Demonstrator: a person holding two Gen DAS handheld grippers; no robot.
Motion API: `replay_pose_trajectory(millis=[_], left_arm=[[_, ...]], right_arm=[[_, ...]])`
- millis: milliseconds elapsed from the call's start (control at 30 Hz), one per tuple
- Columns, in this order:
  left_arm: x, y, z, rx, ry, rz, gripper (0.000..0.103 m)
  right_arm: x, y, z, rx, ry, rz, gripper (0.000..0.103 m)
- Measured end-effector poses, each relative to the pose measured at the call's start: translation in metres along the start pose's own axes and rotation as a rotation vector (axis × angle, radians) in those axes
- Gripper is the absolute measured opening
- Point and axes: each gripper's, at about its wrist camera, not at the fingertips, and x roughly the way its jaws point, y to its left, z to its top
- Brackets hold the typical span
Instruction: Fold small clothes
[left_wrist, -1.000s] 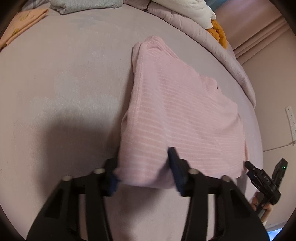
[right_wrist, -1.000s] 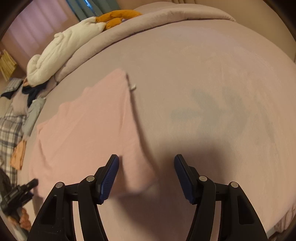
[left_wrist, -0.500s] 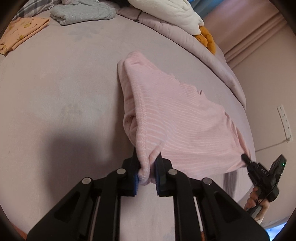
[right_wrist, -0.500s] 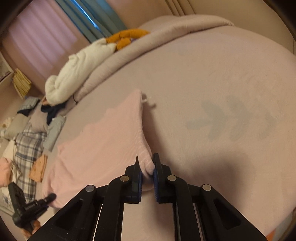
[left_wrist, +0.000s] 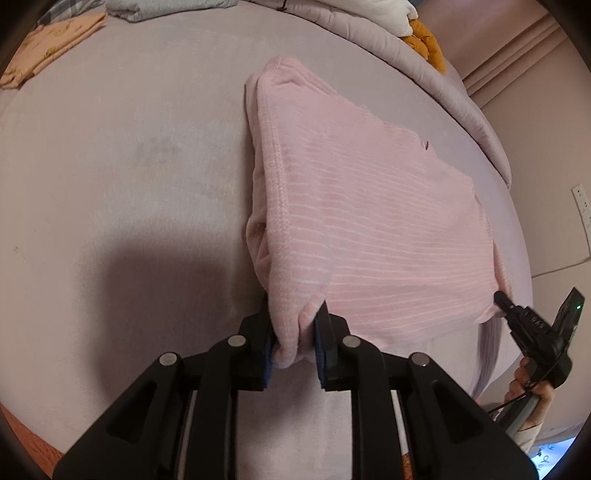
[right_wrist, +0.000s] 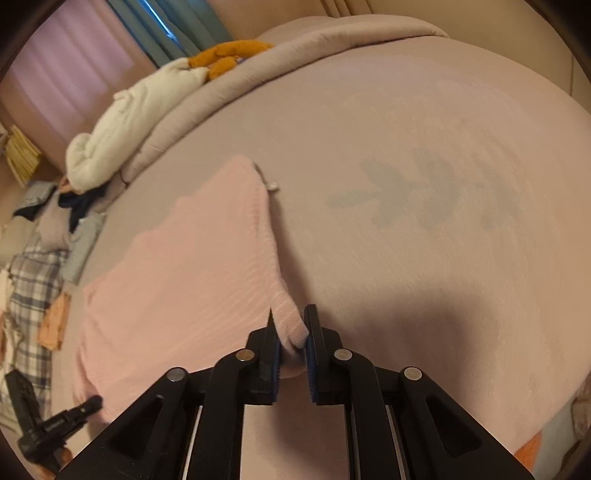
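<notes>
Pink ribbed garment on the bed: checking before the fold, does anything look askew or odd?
Nothing looks damaged. The pink ribbed garment lies mostly flat on the mauve bed cover, bunched only at the near corners pinched by the left gripper and right gripper.

Bare bedsheet (left_wrist: 129, 192) leftward (clothes (left_wrist: 55, 44) beyond)

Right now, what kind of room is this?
Most likely a bedroom. A wide bed fills the view, with a rolled quilt at its far end, curtains behind, and small clothes lying about, such as the pink garment held by both grippers.
</notes>
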Motion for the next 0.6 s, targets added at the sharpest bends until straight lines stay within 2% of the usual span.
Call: replay_pose_trajectory(millis=[100,167,300,500,600], left_arm=[[-0.001,0.002,0.003,-0.014,0.012,-0.016,0.023],[-0.003,0.003,0.003,-0.014,0.016,-0.021,0.027],[-0.012,0.004,-0.003,0.002,0.0,-0.003,0.038],[-0.03,-0.001,-0.001,0.009,-0.068,0.033,0.062],[-0.036,-0.003,0.001,0.013,-0.086,0.024,0.072]], right_arm=[[0.002,0.002,-0.001,-0.017,0.003,-0.035,0.011],[0.003,0.003,-0.001,-0.023,0.013,-0.047,0.014],[0.002,0.001,-0.001,-0.048,0.001,-0.104,0.04],[0.003,-0.007,-0.004,-0.011,0.016,-0.049,0.049],[0.007,-0.002,-0.005,-0.025,0.002,-0.031,0.05]])
